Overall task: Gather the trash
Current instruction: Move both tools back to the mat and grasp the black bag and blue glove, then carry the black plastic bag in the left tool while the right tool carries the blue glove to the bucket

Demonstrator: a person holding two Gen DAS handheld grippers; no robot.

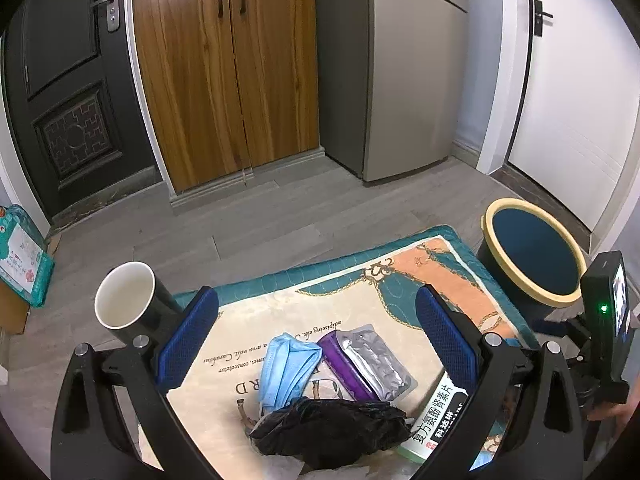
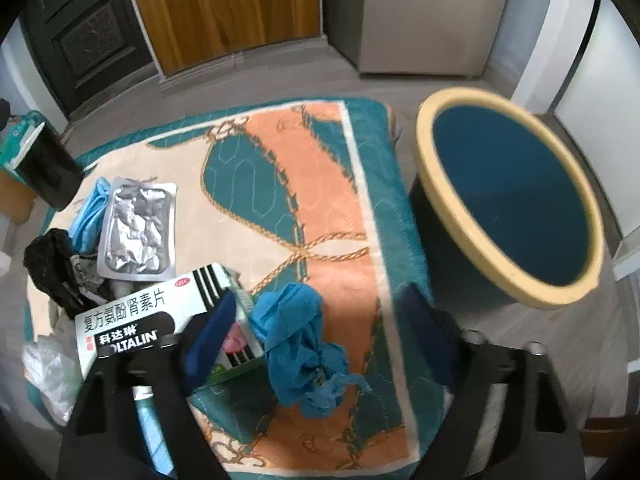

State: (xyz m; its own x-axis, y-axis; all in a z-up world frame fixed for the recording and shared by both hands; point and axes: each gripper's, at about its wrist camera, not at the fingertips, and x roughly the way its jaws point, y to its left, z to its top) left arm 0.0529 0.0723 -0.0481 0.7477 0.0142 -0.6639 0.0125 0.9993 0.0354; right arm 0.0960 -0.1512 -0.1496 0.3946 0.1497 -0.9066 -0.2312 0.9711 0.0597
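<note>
Right gripper (image 2: 320,332) is wide open over the crumpled blue glove (image 2: 300,344) lying between its fingers, bin (image 2: 508,200) ahead to the right, left gripper (image 1: 316,340) open too, so closing could snag the medicine box (image 2: 160,316) touching its left finger.

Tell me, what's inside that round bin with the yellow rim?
Nothing visible: the bin shows only its bare dark blue inside in both views. The near wall hides a strip of the bottom in the left wrist view. All the trash, like the blue mask, lies on the mat.
</note>
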